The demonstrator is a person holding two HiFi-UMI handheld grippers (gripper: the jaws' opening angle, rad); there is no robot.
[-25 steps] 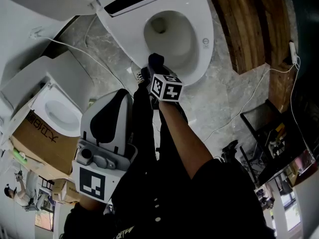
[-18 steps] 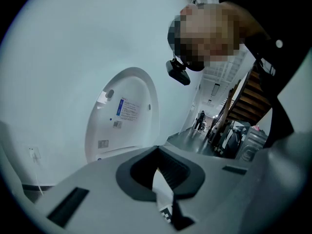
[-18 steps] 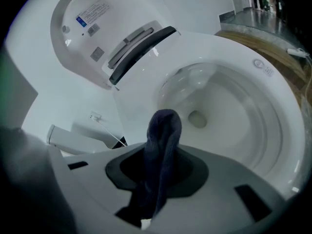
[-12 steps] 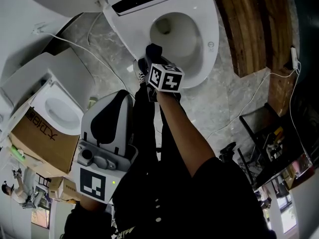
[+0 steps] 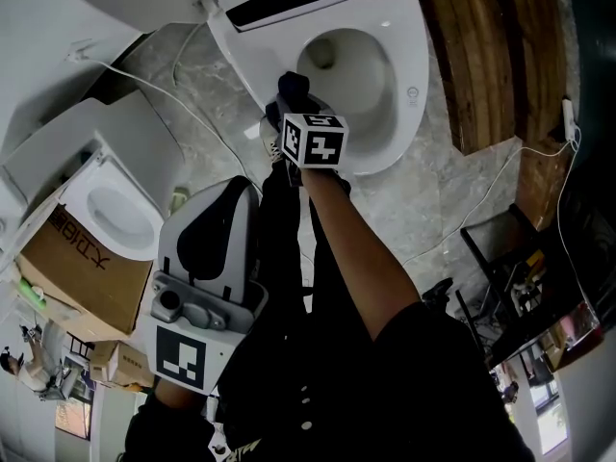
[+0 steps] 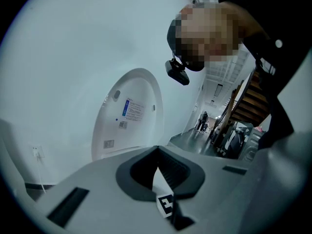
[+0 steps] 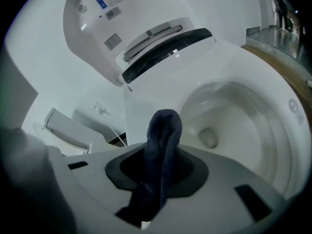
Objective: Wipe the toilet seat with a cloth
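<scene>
In the head view, you are reaching your right gripper [image 5: 294,104] out over the near left edge of the toilet seat [image 5: 416,46], while your left gripper [image 5: 207,231] is hanging back by your body, well apart from the toilet. The right one is clearly nearer. From here the dark cloth [image 5: 294,87] may be touching the seat, but the angle is too steep to be sure. In the left gripper view, the left gripper [image 6: 161,172] is pointing away at a raised lid [image 6: 129,113], its jaws together on nothing. In the right gripper view, the right gripper [image 7: 163,165] is clamping the cloth [image 7: 163,130], which is sticking up past the jaws. The seat [image 7: 282,126] is lying ahead and to the right, its long axis running away from the hinge.
</scene>
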